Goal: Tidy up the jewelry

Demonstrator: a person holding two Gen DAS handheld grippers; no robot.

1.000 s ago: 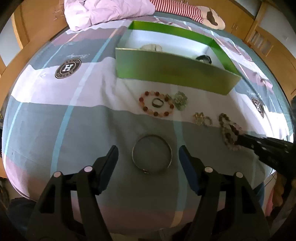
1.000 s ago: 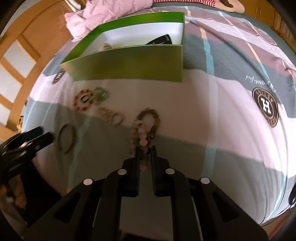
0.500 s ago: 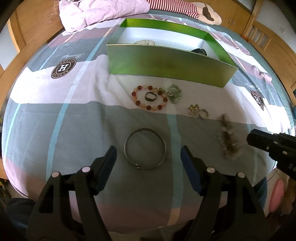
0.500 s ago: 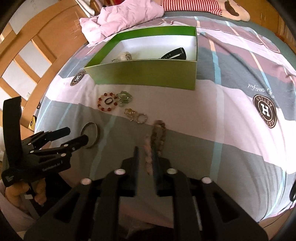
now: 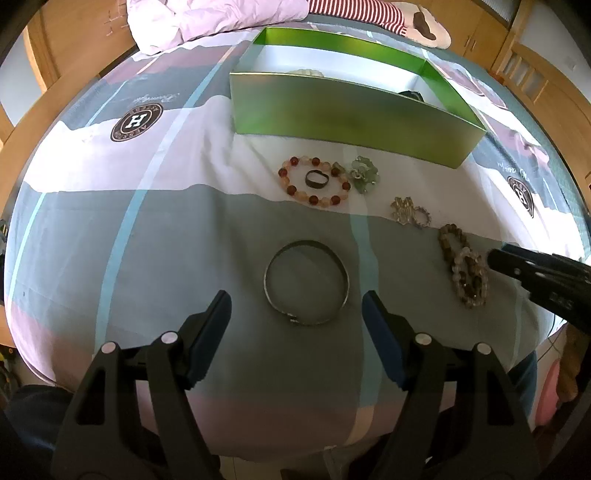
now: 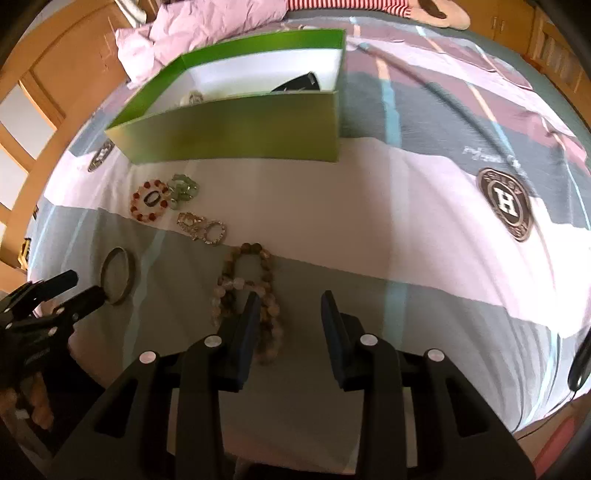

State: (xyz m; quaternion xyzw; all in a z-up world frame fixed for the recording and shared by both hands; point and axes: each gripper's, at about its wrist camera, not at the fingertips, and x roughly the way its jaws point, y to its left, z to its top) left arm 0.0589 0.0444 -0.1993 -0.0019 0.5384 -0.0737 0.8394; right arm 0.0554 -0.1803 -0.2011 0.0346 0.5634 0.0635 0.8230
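A silver bangle point(image 5: 306, 282) lies on the bedspread, just ahead of and between the fingers of my open, empty left gripper point(image 5: 296, 314). A brown and pale beaded bracelet point(image 6: 249, 284) lies on the bed; my right gripper point(image 6: 289, 317) is open beside it, its left finger over the beads. The beads also show in the left wrist view point(image 5: 463, 269). Further off lie a red bead bracelet point(image 5: 314, 181) with a dark ring point(image 5: 316, 179) inside it, a green brooch point(image 5: 364, 173) and gold rings point(image 5: 410, 216). The open green box point(image 5: 347, 118) stands behind them.
The box holds a pale item point(image 6: 192, 98) and a dark item point(image 6: 295, 83). A pink quilt point(image 5: 214, 18) and a striped plush toy point(image 5: 376, 14) lie at the bed's far end. Wooden furniture point(image 5: 546, 74) rings the bed. The bed edge is close below both grippers.
My right gripper was shut on the beaded bracelet and lifted it; now it is open and the bracelet lies on the bed. The left gripper stayed open near the bangle.
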